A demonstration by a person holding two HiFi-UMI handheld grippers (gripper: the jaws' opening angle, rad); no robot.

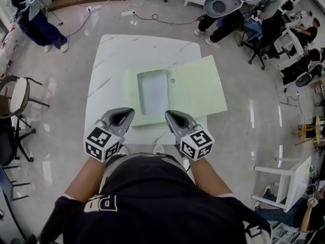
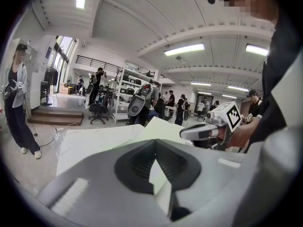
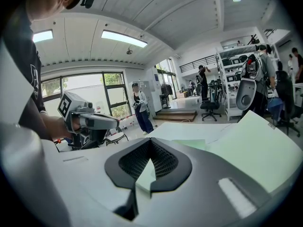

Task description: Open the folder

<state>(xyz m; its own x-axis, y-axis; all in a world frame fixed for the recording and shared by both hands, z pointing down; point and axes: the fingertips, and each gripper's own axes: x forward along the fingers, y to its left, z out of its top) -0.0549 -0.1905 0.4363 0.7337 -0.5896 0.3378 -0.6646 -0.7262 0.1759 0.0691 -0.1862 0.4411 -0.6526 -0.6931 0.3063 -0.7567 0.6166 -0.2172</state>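
**Status:** task judged done, or nearly so.

**Folder** (image 1: 195,88): pale green, lying flat and open on the desk (image 1: 109,60). It sits mid-desk toward the near edge.
- The cover is swung out to the right. Its outer corner appears to overhang the desk's right edge.
- The inner left half is exposed and carries a white sheet (image 1: 154,91).

**L gripper** (image 1: 130,112): fingers pressed together, nothing pinched. The tips sit at the folder's near edge.

**R gripper** (image 1: 168,114): fingers pressed together, nothing pinched. The tips are at the same near edge, just beside the L unit.

**Position:** both grippers are held close to the body, side by side, pointing slightly down.

**Contact w/ folder:** the head view does not settle whether the tips touch it. Both gripper views show green folder surface beyond the tips, not clamped between them.

**Remaining (judgement):**
- No further opening is needed, since the cover already lies fully back.
- At most, draw both grippers clear.
- Check that the overhanging cover does not tip or slide off the desk.
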